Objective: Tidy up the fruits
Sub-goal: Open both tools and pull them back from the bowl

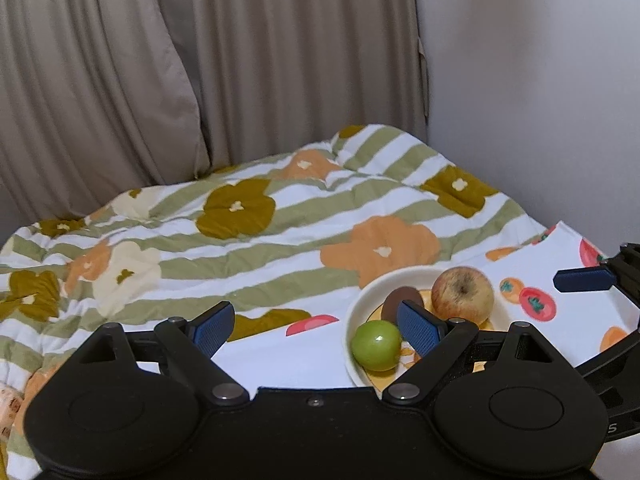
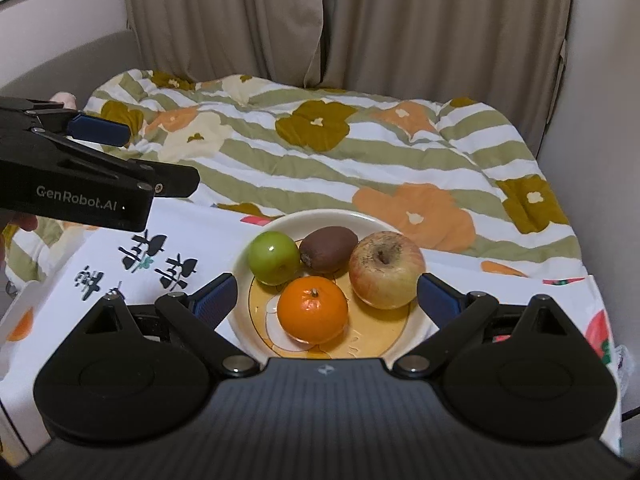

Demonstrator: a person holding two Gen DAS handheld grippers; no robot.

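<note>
A white plate (image 2: 262, 320) with a yellow centre sits on a white printed box top. It holds a green fruit (image 2: 273, 257), a brown kiwi (image 2: 329, 249), a red-yellow apple (image 2: 386, 269) and an orange (image 2: 313, 309). My right gripper (image 2: 326, 298) is open and empty, just above the plate's near rim, its jaws either side of the orange. My left gripper (image 1: 316, 330) is open and empty, left of the plate (image 1: 354, 312); its right finger hangs over the plate between the green fruit (image 1: 376, 345) and the kiwi (image 1: 402, 300). The apple (image 1: 463, 295) lies further right. The orange is hidden there.
A flowered, striped quilt (image 2: 340, 152) covers the bed behind the plate. Beige curtains (image 2: 400, 20) and a white wall stand behind it. The left gripper's body (image 2: 80, 184) shows at the left of the right wrist view. The white box top (image 2: 120, 264) has black characters.
</note>
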